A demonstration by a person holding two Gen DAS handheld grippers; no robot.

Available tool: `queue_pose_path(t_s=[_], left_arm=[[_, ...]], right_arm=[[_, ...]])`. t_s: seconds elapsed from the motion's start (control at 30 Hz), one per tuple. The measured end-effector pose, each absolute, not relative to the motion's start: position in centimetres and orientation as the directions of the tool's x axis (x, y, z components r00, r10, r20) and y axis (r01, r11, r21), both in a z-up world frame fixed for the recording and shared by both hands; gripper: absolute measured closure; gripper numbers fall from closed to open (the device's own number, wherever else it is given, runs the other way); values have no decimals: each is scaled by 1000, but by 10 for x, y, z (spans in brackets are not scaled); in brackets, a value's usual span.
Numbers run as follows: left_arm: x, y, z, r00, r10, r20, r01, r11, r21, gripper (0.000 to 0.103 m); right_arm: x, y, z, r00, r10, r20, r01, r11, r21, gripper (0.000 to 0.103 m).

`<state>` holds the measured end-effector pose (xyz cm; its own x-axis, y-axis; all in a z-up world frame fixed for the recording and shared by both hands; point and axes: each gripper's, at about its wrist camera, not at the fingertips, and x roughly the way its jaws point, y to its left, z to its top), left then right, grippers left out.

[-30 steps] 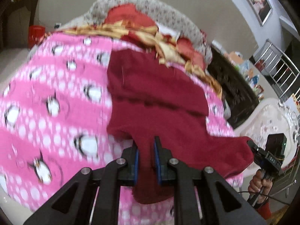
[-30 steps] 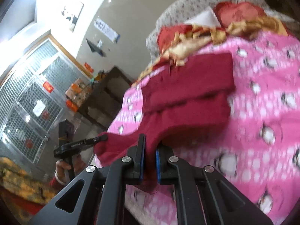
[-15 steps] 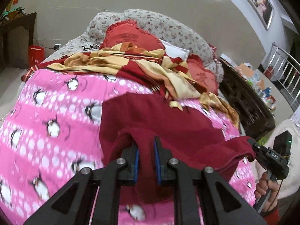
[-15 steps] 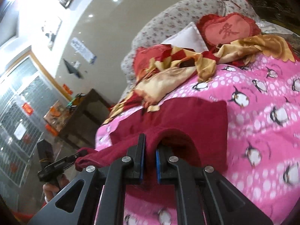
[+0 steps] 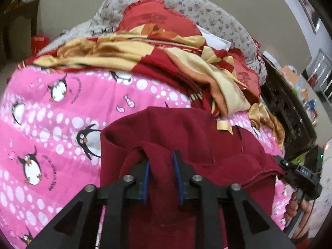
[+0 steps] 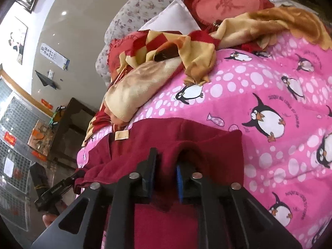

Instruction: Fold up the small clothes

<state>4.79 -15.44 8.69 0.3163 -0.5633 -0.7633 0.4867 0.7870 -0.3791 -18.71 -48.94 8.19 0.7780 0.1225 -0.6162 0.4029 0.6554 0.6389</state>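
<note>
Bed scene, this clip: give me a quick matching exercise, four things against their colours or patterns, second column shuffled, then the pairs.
Things:
1. garment
2. bedcover
3. heart cushion
4. crumpled blanket

Looks:
A. pink with penguins
B. red and gold checks
C. plain dark red
D. red with a frilled edge

Pairs: 1-C, 2-A, 3-D, 4-B

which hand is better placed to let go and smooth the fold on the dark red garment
Neither clearly. Both the left gripper and the right gripper are opening with the dark red fleece garment between them, over the folded layer on the pink penguin blanket. Releasing together looks sensible.
</note>
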Motion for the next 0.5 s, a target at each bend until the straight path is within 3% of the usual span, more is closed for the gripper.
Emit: queue_pose_path(t_s=[0.1,0.17,0.2,0.4,0.5], left_arm=[[54,-148,92,288,-608,-739,480,760,-438,62],[51,-141,106,350,-613,-708,486,765,-423,29],[50,-137,112,386,-613,-690,481,771,-416,24],[47,-118,132,417,-642,-643,485,756,-440,20],[41,-124,126,425,-617,-662,504,769,-393,20]], right_arm=[[-199,-490,91,808,125,-576,374,648,664,62],[-208,-491,99,824,83,-561,376,661,649,52],[-214,-492,105,834,48,-550,384,666,640,50],[-236,-468,124,861,37,-508,319,739,594,50],[-219,-445,125,831,32,-556,297,818,492,54]])
